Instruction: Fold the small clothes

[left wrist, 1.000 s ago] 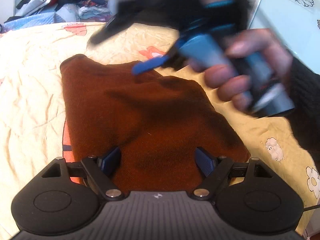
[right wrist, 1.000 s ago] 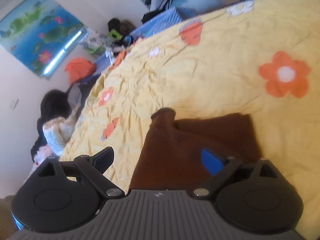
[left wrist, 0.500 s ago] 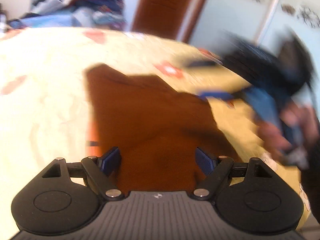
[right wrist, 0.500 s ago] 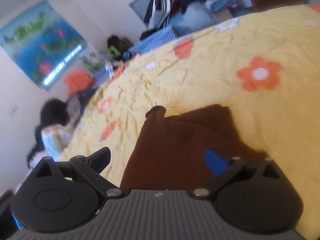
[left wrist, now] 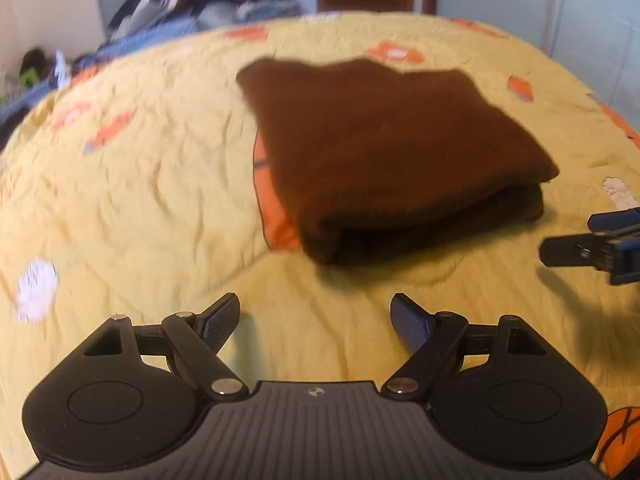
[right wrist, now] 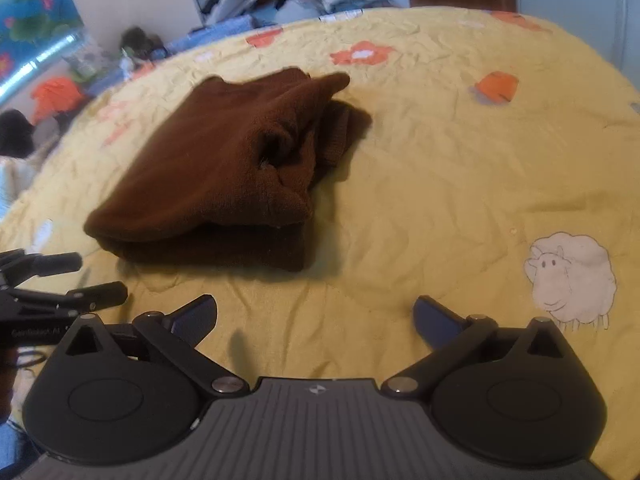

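The folded brown garment (left wrist: 384, 152) lies on the yellow flowered bedsheet (left wrist: 132, 208), apart from both grippers; the left gripper (left wrist: 316, 320) hangs wide open, empty; the right gripper (right wrist: 314, 316) likewise spreads wide, gripping nothing.

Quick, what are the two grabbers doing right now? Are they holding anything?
Left gripper: open, holding nothing, short of the brown cloth.
Right gripper: open and empty, jaws opening wider, cloth lying ahead of it.

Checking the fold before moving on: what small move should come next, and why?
Probably tuck the loose flap: the brown garment lies folded on the yellow bedspread, its right edge bunched. Both tools, left and right, are open and empty.
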### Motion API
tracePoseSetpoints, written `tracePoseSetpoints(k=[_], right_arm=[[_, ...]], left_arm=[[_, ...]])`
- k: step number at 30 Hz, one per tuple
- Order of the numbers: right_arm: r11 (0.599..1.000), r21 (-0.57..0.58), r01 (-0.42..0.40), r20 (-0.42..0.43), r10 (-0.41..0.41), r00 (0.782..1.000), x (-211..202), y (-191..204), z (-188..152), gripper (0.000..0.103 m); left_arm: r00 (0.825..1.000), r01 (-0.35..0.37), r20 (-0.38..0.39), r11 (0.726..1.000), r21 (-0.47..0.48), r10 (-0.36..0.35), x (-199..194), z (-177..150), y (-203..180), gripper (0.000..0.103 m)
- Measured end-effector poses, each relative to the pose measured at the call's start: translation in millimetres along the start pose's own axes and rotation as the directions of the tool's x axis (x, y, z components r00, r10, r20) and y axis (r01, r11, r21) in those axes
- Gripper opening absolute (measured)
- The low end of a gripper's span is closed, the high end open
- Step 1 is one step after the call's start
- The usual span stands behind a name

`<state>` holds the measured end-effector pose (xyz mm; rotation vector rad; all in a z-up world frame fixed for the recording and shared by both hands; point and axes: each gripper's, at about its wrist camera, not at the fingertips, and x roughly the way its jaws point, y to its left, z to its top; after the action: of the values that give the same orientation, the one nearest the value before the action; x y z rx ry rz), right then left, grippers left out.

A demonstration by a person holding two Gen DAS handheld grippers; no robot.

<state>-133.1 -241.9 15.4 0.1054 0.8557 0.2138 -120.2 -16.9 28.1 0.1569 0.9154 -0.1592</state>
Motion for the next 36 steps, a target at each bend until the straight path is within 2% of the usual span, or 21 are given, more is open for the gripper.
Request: tracePoseSetpoints(k=[2, 5, 8, 10, 12, 17, 27, 36], right_arm=[[0.998, 0.02, 0.067, -0.011, -0.067, 0.998, 3, 9, 3, 0.103], [0.99, 0.028, 0.136, -0.004, -0.136, 0.991, 10, 21, 2, 0.103], [0.969, -0.041, 0.243, -0.039, -0.244, 0.969, 24, 42, 4, 0.103], [0.975, -0.044, 0.219, -0.05, -0.221, 0.974, 25, 48, 5, 0.103], [0.972, -0.036, 0.233, -0.046, -0.234, 0.971, 25, 53, 3, 0.103], [0.966, 0.004, 0.258, -0.027, -0.258, 0.966, 23, 56, -1, 0.103], [0.964, 0.016, 0.267, -0.019, -0.267, 0.964, 24, 58, -3, 0.103], [0.966, 0.006, 0.257, -0.029, -0.257, 0.966, 24, 56, -1, 0.103]], left_arm=[[1.0, -0.002, -0.008, 1.0, -0.025, 0.002, 3, -2, 1, 0.086], [0.999, -0.01, -0.043, 0.996, -0.084, 0.006, 8, 1, 8, 0.096], [0.998, -0.021, -0.064, 0.993, -0.113, 0.014, 13, 6, 14, 0.099], [0.998, -0.028, -0.063, 0.993, -0.112, 0.021, 13, 6, 13, 0.1], [0.998, -0.047, -0.051, 0.991, -0.122, 0.041, 14, 4, 10, 0.103], [0.998, -0.068, -0.011, 0.983, -0.171, 0.067, 11, -3, 10, 0.103], [0.997, -0.067, -0.035, 0.983, -0.169, 0.062, 12, 1, 10, 0.103], [0.998, -0.068, 0.001, 0.983, -0.17, 0.069, 11, -4, 9, 0.103]])
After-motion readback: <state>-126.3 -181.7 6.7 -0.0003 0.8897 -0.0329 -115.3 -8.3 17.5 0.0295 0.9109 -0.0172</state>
